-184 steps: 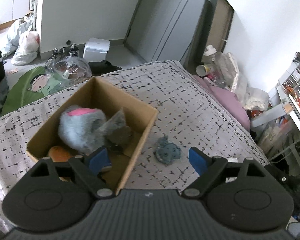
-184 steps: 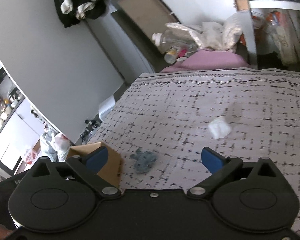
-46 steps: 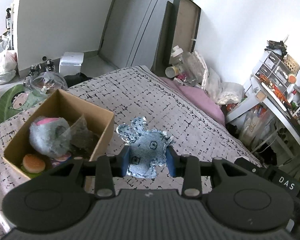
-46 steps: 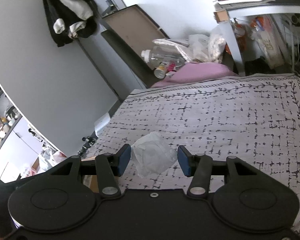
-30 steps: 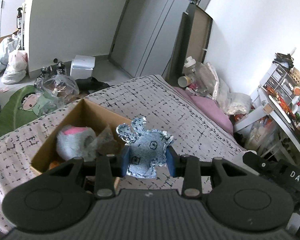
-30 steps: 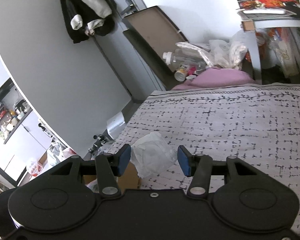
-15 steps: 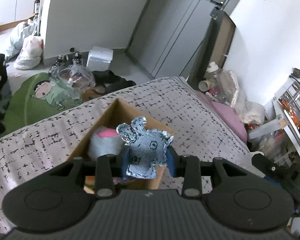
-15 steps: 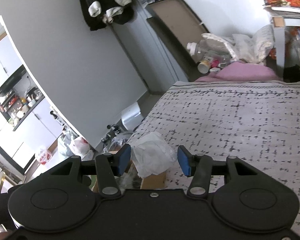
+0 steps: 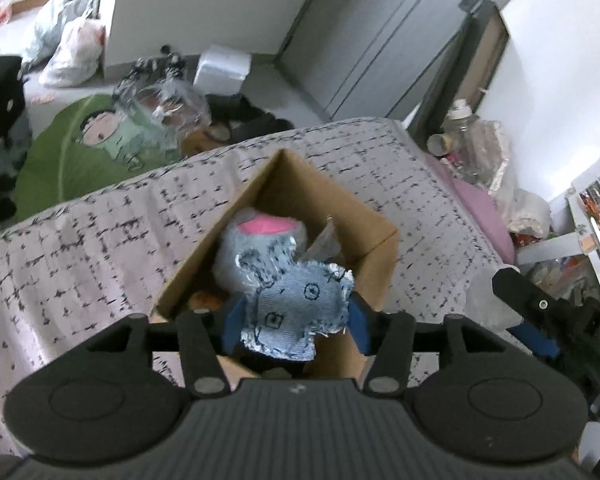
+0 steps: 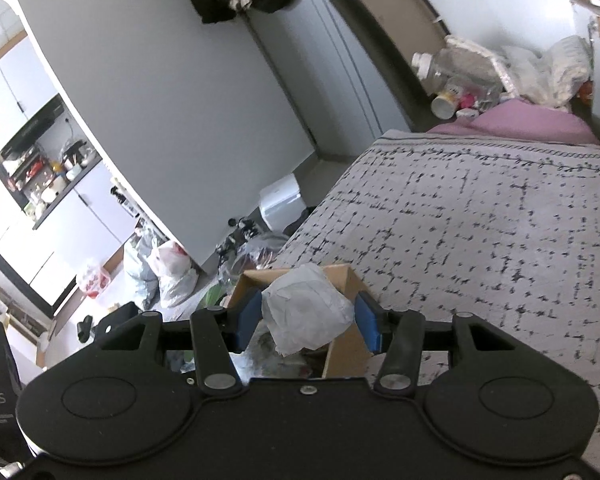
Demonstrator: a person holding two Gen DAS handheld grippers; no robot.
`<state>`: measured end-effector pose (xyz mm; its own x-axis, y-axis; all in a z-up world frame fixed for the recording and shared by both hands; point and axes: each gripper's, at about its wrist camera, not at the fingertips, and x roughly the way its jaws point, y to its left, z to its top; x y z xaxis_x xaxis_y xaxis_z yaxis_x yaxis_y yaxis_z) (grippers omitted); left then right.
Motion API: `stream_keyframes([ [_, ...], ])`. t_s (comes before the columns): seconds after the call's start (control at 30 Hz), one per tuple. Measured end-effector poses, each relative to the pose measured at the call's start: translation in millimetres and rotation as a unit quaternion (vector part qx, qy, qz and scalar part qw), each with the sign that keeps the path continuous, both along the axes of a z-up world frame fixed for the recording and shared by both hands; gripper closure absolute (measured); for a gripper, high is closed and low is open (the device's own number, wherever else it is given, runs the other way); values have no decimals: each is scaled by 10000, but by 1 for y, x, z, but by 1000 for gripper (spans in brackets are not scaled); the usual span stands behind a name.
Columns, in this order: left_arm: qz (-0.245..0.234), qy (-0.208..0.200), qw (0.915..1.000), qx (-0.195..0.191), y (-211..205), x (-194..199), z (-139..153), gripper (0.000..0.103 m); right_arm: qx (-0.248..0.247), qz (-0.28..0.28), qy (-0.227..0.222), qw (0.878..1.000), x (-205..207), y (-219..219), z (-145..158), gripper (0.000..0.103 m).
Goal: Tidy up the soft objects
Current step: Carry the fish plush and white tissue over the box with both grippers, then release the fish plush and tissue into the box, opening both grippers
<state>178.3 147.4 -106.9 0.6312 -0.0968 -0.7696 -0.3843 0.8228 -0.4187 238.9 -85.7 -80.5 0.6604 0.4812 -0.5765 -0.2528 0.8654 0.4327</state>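
Since both go in the cardboard box (image 9: 374, 256), we hover w/ left gripper (image 9: 294, 320) clamping denim toy (image 9: 296, 312), right gripper (image 10: 307, 316) pinching crumpled tissue (image 10: 306, 314).

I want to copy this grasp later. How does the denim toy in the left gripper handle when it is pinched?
The denim toy is probably light and soft: the left gripper holds it by its sides. Its frayed ears stand up, so it seems padded rather than limp. Unlikely to roll.
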Motion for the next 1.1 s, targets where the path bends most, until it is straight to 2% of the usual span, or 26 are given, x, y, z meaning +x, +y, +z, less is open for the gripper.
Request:
stream_keyframes([
  [0.1, 25, -7, 10000, -82, 6, -2, -1, 40, 25, 64, 57, 10000, 3, 11, -2, 53],
  [0.33, 47, -83, 9999, -98, 15, -5, 4, 32, 229, 234, 241, 9992, 10, 31, -7, 49],
  [0.43, 93, -73, 9999, -96, 19, -6, 7, 32, 234, 151, 397, 9988, 12, 32, -11, 27],
  [0.7, -143, -33, 9997, 203, 9, -7, 25, 24, 318, -165, 414, 9985, -1, 2, -3, 27],
  [1.1, -401, -148, 9976, 540, -27, -28, 56, 17, 159, -112, 266, 9995, -32, -39, 25, 12],
])
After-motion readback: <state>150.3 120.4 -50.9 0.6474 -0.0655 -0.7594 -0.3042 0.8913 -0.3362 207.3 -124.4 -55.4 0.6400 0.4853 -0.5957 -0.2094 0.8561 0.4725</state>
